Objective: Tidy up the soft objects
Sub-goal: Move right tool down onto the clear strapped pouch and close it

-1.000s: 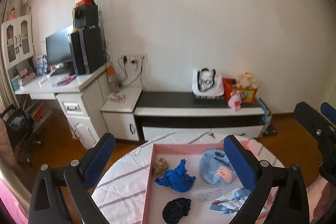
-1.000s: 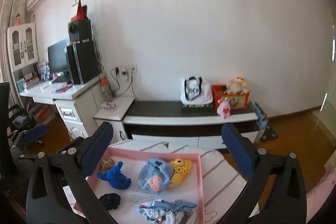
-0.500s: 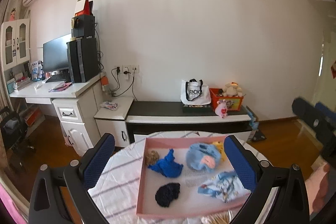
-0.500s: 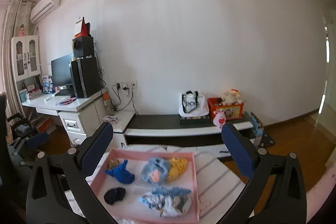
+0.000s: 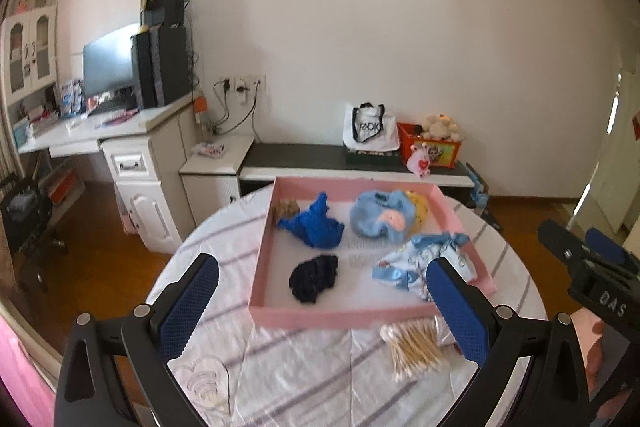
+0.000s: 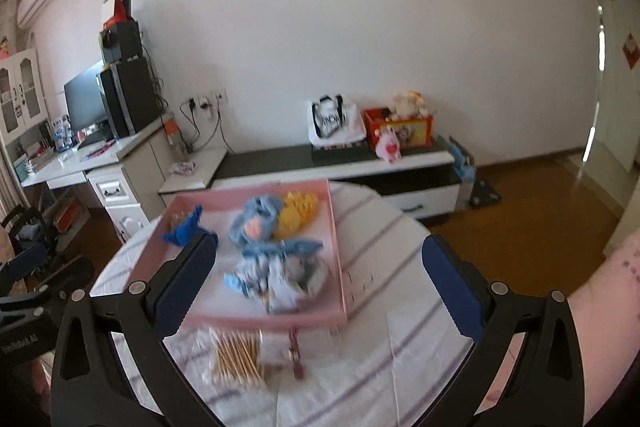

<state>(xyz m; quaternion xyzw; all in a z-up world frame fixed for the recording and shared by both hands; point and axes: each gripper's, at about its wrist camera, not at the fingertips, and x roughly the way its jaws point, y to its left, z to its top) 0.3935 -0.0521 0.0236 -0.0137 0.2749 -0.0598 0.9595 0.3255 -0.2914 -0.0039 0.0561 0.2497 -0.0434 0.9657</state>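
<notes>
A pink tray (image 5: 328, 317) (image 6: 335, 227) sits on a round table with a striped cloth. In it lie a bright blue knitted piece (image 5: 316, 225) (image 6: 182, 229), a dark navy piece (image 5: 314, 277), a light blue plush with a pink face (image 5: 378, 217) (image 6: 256, 219), a yellow plush (image 6: 296, 213), a small brown piece (image 5: 287, 206) and a blue-and-white patterned cloth (image 5: 420, 263) (image 6: 276, 273). My left gripper (image 5: 324, 311) hovers open above the near table edge, nothing between its fingers. My right gripper (image 6: 320, 291) is open too, in front of the tray.
A clear pack of cotton swabs (image 5: 414, 345) (image 6: 238, 351) lies on the cloth (image 5: 304, 371) near the tray's front edge, with a small dark red item (image 6: 295, 353) beside it. A desk and low cabinet (image 5: 352, 163) stand beyond the table.
Both views have tilted down and pulled back, so more of the near table and the swab pack show. Both grippers stayed open. The right wrist view is blurred from motion.
</notes>
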